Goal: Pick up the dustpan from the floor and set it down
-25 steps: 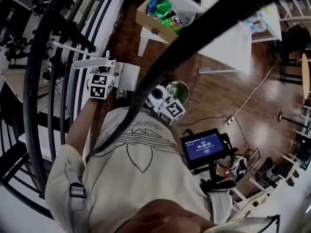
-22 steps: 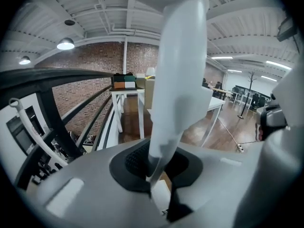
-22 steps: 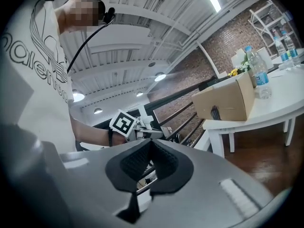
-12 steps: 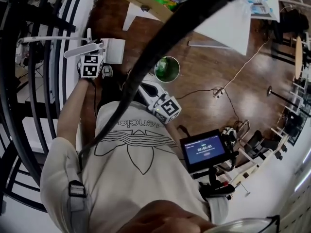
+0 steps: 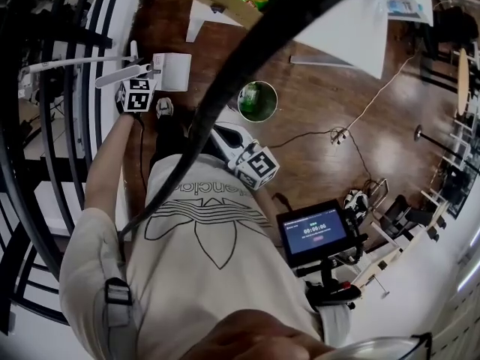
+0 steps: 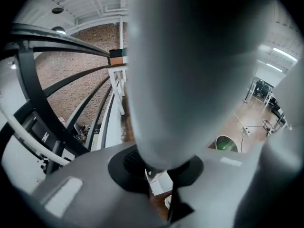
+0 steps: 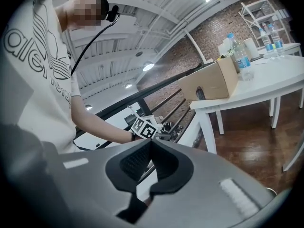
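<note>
Left tongs read as closed on the white handle of the dustpan. In the left gripper view the handle rises from between the pads and fills most of the frame. The pan sits just beside the left tongs' tips, on the side toward the right tongs, low over the wood floor; I cannot tell whether it touches. A black railing runs on the outer side of the left tongs. Right tongs: jaws together, nothing between them, close to the person's torso. A green bucket stands just ahead of their tips, and a white table with a cardboard box is farther beyond
</note>
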A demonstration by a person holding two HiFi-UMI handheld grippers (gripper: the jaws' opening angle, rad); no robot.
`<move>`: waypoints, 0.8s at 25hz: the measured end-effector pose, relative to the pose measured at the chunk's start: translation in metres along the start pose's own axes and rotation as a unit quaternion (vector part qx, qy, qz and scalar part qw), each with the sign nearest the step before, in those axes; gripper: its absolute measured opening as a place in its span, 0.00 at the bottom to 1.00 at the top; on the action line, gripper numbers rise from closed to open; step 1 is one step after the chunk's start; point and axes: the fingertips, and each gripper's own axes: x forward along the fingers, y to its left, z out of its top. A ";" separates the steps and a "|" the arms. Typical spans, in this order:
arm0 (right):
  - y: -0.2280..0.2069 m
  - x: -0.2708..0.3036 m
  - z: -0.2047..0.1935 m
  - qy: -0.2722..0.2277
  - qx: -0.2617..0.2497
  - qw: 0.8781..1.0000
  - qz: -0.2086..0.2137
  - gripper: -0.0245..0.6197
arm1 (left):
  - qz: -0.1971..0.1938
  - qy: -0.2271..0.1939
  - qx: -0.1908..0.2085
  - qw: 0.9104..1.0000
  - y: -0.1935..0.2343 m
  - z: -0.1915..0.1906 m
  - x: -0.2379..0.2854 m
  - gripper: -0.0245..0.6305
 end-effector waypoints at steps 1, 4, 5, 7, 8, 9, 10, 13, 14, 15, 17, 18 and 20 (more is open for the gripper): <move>0.000 0.001 0.000 -0.005 -0.002 1.000 0.003 0.04 | 0.017 0.001 0.007 1.000 0.003 -0.002 -0.005 0.19; 0.002 0.009 0.012 -0.022 -0.002 1.000 0.010 0.04 | 0.065 -0.006 0.025 0.998 0.009 -0.008 -0.027 0.42; 0.001 0.010 0.014 -0.027 -0.005 1.000 0.012 0.04 | 0.075 -0.008 0.032 0.997 0.008 -0.011 -0.036 0.46; -0.004 0.013 0.018 -0.042 -0.012 0.999 0.016 0.04 | 0.088 -0.009 0.051 0.995 0.004 -0.018 -0.053 0.52; -0.006 0.014 0.023 -0.053 -0.015 0.998 0.018 0.04 | 0.096 -0.009 0.058 0.994 0.003 -0.023 -0.062 0.52; -0.007 0.015 0.029 -0.065 -0.017 0.998 0.017 0.04 | 0.106 -0.008 0.062 0.992 0.003 -0.029 -0.071 0.52; -0.008 0.016 0.035 -0.076 -0.020 0.997 0.014 0.04 | 0.116 -0.007 0.061 0.991 0.004 -0.036 -0.082 0.46; -0.010 0.017 0.054 -0.098 -0.033 0.995 0.011 0.04 | 0.070 -0.033 0.046 0.996 -0.014 -0.041 -0.118 0.07; -0.011 0.019 0.059 -0.100 -0.041 0.994 0.010 0.04 | 0.028 -0.052 0.038 0.998 -0.027 -0.034 -0.128 0.07; -0.011 0.020 0.063 -0.099 -0.051 0.994 0.007 0.04 | -0.016 -0.074 0.025 0.997 -0.040 -0.023 -0.138 0.07; -0.010 0.022 0.066 -0.090 -0.076 0.993 0.001 0.04 | -0.103 -0.113 -0.015 0.988 -0.066 0.008 -0.155 0.07; -0.009 0.022 0.066 -0.085 -0.087 0.993 0.001 0.04 | -0.138 -0.134 -0.035 0.981 -0.078 0.028 -0.163 0.07; -0.006 0.025 0.071 -0.085 -0.100 0.991 0.009 0.04 | -0.188 -0.174 -0.049 0.965 -0.097 0.068 -0.178 0.07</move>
